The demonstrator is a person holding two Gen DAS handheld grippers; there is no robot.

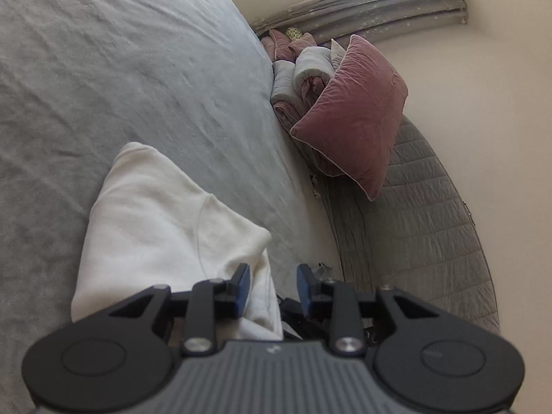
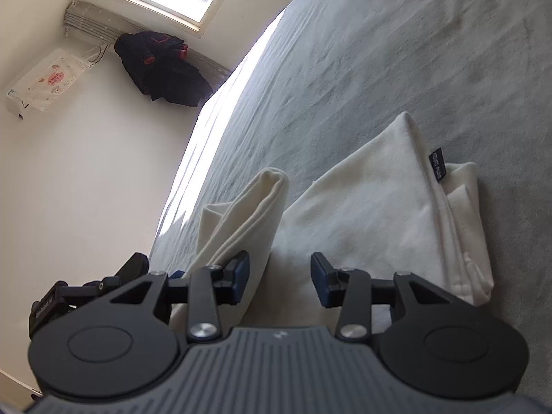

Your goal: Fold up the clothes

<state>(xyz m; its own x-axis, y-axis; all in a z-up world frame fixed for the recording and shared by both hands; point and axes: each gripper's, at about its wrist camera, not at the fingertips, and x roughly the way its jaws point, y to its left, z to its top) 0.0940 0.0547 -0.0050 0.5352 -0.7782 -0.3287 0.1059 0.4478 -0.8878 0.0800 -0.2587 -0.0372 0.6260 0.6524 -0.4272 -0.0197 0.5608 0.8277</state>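
- The garment [image 1: 165,220] lies on the bed [image 1: 120,69], ahead and left of the left gripper [image 1: 272,288].
- A pillow [image 1: 355,110] leans beside the bed, ahead and right of that gripper, with rolled bedding [image 1: 296,76] behind it.
- The garment's folded body [image 2: 376,207] lies ahead of the right gripper [image 2: 279,281], a raised fold [image 2: 248,214] to its left.

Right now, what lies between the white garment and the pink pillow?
Left wrist view: only bare grey bedspread lies between the white garment and the pink pillow; nothing else sits on that stretch. The pillow leans on rolled bedding at the bed's edge.
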